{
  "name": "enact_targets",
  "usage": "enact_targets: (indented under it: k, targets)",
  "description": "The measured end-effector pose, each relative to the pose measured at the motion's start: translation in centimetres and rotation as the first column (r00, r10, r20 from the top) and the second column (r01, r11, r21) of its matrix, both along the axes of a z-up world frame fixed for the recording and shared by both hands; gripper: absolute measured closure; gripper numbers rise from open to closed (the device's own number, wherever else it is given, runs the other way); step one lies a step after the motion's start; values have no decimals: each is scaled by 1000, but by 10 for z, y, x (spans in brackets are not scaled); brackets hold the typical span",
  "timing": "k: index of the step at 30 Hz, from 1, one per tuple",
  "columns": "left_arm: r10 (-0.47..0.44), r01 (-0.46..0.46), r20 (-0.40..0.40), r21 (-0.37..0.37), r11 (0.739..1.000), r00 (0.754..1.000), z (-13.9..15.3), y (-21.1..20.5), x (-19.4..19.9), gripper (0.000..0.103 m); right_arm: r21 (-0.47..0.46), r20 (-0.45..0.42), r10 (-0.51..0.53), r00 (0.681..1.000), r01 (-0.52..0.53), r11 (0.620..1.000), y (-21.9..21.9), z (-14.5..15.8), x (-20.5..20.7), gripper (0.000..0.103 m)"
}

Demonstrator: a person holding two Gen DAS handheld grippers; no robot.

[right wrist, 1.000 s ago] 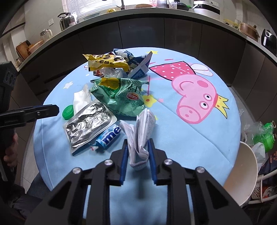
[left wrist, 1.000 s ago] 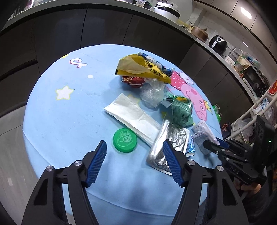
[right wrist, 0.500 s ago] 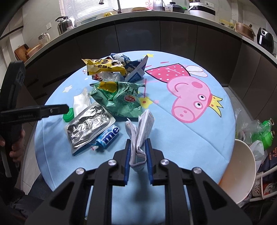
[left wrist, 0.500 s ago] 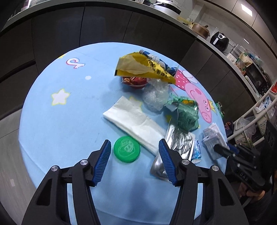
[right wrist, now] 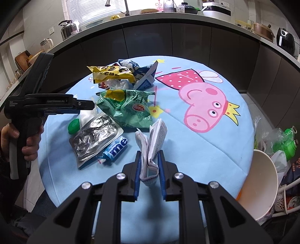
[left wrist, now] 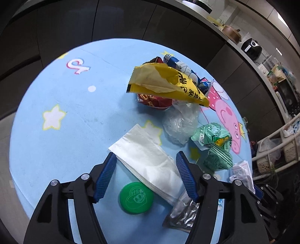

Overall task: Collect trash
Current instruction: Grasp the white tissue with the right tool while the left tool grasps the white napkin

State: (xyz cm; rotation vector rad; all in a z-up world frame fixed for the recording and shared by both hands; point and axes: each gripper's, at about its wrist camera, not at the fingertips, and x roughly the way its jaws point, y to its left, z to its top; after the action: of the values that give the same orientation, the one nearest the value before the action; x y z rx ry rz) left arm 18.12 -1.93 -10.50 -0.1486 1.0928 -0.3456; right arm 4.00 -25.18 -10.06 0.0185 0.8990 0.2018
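with the right gripper (right wrist: 149,173) clamped on the folded paper (right wrist: 152,144), the left gripper (left wrist: 145,175), jaws wide, should drop straight over the white napkin (left wrist: 148,161) lying between them, clearing the green cap (left wrist: 136,198).

A kettle (right wrist: 68,29), a brown pot (right wrist: 262,31) and a black air fryer (right wrist: 284,40) stand on the kitchen counter (right wrist: 150,17) behind the desk (right wrist: 215,150).
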Motion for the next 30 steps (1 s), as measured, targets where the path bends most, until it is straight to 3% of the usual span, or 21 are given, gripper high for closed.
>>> enact_targets:
  k: [1, 2, 3, 6, 10, 30]
  targets:
    - [3, -3, 8, 34, 999, 1000, 0, -4, 0, 55, 0, 0, 1, 1000, -1, 1000, 1, 0, 0, 85]
    - [4, -5, 15, 66, 998, 1000, 0, -7, -1, 77, 1, 2, 1, 1000, -1, 1000, 1, 0, 0, 85]
    - [0, -2, 17, 93, 996, 1000, -1, -10, -1, 90, 2, 2, 1, 1000, -1, 1000, 0, 1, -1, 85]
    - [-12, 10, 23, 84, 996, 1000, -3, -12, -3, 101, 5, 4, -5, 1000, 4, 1000, -1, 2, -1, 84]
    - [-7, 2, 61, 69, 998, 998, 6, -9, -6, 102, 8, 7, -8, 1000, 8, 1000, -2, 3, -3, 84]
    - [-49, 64, 298, -39, 997, 953, 116, -18, -42, 102, 57, 78, -59, 995, 55, 997, -18, 24, -14, 85]
